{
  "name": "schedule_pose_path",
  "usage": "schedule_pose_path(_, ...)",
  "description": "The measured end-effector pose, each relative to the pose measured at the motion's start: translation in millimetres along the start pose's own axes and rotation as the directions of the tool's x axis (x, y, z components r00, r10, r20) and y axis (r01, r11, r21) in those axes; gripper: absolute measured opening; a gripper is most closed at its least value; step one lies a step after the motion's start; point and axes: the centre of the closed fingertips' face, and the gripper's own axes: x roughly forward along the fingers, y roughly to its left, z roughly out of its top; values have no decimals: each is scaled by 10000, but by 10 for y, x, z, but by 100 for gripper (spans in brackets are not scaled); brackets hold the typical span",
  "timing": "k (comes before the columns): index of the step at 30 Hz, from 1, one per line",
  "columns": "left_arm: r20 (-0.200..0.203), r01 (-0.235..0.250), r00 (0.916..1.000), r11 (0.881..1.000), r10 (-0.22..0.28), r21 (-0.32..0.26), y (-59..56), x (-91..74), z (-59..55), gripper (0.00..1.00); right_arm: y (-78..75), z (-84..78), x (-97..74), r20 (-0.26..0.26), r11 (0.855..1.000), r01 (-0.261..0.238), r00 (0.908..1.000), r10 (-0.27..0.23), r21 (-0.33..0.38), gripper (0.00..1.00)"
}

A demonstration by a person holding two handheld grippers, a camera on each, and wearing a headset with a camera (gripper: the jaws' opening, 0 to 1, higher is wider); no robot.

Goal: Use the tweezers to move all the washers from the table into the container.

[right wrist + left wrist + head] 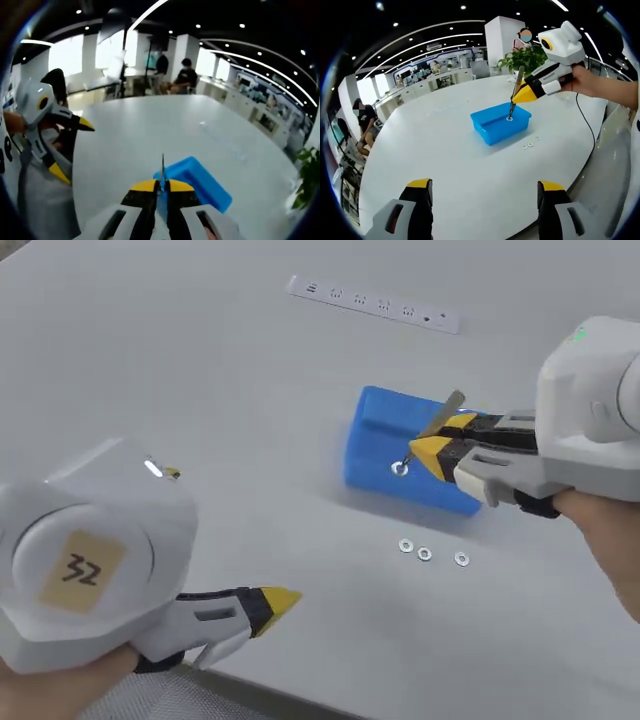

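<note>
Right tool clamping slim metal tweezers, yellow-tipped jaws pressing together on them. Tweezer tips meeting small flat ring washer over blue rectangular plastic container. Three more washers lying in row on bench, just near of container. Left tool hovering near left, jaws standing wide apart, gripping nothing. Bench smooth, white; power strip lying far. Open-plan office showing around.

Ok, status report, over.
Left gripper open, idle. Right gripper shut on tweezers, washer at the tip over the blue container. Three washers waiting on the table. Nothing blocking.
</note>
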Motion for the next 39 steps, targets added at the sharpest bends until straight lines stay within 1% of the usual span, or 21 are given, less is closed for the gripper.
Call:
schedule_pose_path(2,32,-49,10000,10000,49,-36,8,-3,6,88,-52,4,37,-6,9999,114,9999,-114,82,4)
schedule_pose_path(4,19,-21,10000,9999,21,-125,1,5,3,88,-148,-10,121,-14,9993,294,9996,-294,222,4)
schedule_pose_path(8,9,-2,10000,10000,2,-82,-4,15,12,87,-235,-59,261,-79,9976,502,9987,-499,482,4)
schedule_pose_path(11,-23,9,10000,10000,-9,-36,-3,16,11,88,-246,-105,370,-103,9958,435,9990,-428,808,4)
schedule_pose_path(14,-68,-18,10000,10000,18,-23,12,18,3,87,-267,-196,480,-329,9945,555,9981,-527,886,4)
schedule_pose_path(16,-88,-38,10000,10000,38,-6,23,19,-1,87,-254,-241,529,-399,9939,475,9982,-437,997,4)
schedule_pose_path(18,-116,-38,9999,10000,38,-2,27,20,-7,86,-279,-289,591,-494,9932,401,9982,-349,1091,4)
schedule_pose_path(20,-142,-23,9999,10000,23,1,26,23,-16,86,-250,-338,642,-614,9922,305,9978,-232,1206,4)
schedule_pose_path(23,-206,-62,9998,10000,62,32,25,23,-32,85,-268,-414,718,-788,9918,359,9965,-263,1227,4)
schedule_pose_path(27,-265,-94,9996,9999,96,88,27,18,-44,85,-254,-426,762,-905,9916,362,9956,-250,1242,4)
schedule_pose_path(30,-296,-149,9994,9998,152,103,40,17,-52,85,-259,-432,776,-956,9929,391,9950,-284,1120,4)
schedule_pose_path(33,-312,-160,9994,9998,163,85,48,17,-59,84,-280,-461,785,-1075,9938,460,9936,-350,1016,4)
schedule_pose_path(36,-350,-155,9993,9998,160,124,47,16,-67,84,-286,-518,824,-1199,9928,419,9924,-283,1120,4)
schedule_pose_path(37,-357,-135,9993,9998,140,134,43,16,-70,84,-288,-487,812,-998,9927,469,9944,-358,1108,4)
schedule_pose_path(39,-380,-137,9992,9998,142,138,43,17,-76,84,-288,-506,822,-1114,9923,444,9933,-315,1155,4)
